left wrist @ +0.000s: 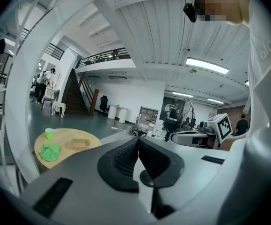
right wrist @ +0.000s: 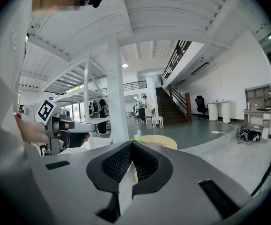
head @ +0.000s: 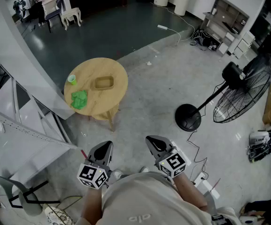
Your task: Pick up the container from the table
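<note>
left tongs (head: 108, 145) and right tongs (head: 150, 139) closed, empty; container (head: 103, 83) lies on the table (head: 119, 96), well apart from both; looks light, shallow, thin-walled, possibly flimsy; best pinched on one side rim

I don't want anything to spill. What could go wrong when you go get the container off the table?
The green cup stands near the container on the round table, so a wide reach might tip it.
The left gripper and right gripper are both shut and empty; reaching the container like that would probably push it, not grab it.
A cable lies on the floor by the fan; feet could catch it.
</note>
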{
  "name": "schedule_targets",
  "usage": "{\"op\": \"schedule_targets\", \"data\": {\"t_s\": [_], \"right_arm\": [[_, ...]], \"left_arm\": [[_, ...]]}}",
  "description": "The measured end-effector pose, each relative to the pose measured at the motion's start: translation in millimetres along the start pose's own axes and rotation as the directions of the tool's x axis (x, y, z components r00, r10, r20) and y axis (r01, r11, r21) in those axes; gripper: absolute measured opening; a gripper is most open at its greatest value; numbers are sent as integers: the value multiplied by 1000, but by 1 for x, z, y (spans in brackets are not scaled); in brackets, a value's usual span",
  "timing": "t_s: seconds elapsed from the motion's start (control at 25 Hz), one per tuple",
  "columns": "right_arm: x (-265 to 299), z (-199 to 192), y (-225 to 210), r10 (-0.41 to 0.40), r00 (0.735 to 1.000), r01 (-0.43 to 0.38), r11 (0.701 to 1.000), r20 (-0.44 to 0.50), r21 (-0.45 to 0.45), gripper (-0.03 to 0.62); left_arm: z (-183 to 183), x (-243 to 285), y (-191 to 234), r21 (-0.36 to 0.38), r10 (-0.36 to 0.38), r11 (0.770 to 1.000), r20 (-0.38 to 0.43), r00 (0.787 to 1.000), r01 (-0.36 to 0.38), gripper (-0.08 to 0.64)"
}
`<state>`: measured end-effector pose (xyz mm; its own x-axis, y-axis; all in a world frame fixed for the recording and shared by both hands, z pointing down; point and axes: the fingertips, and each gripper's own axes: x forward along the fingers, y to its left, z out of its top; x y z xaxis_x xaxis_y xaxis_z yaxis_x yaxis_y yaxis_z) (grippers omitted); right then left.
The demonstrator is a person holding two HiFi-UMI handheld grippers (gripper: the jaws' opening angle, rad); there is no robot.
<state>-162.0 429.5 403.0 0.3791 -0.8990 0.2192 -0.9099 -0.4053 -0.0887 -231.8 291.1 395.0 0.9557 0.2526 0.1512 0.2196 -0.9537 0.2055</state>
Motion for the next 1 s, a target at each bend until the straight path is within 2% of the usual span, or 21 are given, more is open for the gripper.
{"op": "schedule_targets", "data": {"t_s": [0.32,0.56,0.8,1.0], "right_arm": [[-24,0,-30,-10,1000,10,1000,10,-5,23],[-41,-3,-77,-59,996,55,996,69,65,25],[-48,-8,-120,-62,996,58,996,62,68,25],[-25,-10,-143,-62,997,59,995,49,75,25]], "left_arm": [[7,31,-25,22,-21,1000,-10,1000,21,17],[7,69,-38,60,-38,997,-14,999,38,17],[23,97,-32,66,-6,998,6,1000,6,17],[24,118,-7,49,9,999,-2,1000,-9,17]]}}
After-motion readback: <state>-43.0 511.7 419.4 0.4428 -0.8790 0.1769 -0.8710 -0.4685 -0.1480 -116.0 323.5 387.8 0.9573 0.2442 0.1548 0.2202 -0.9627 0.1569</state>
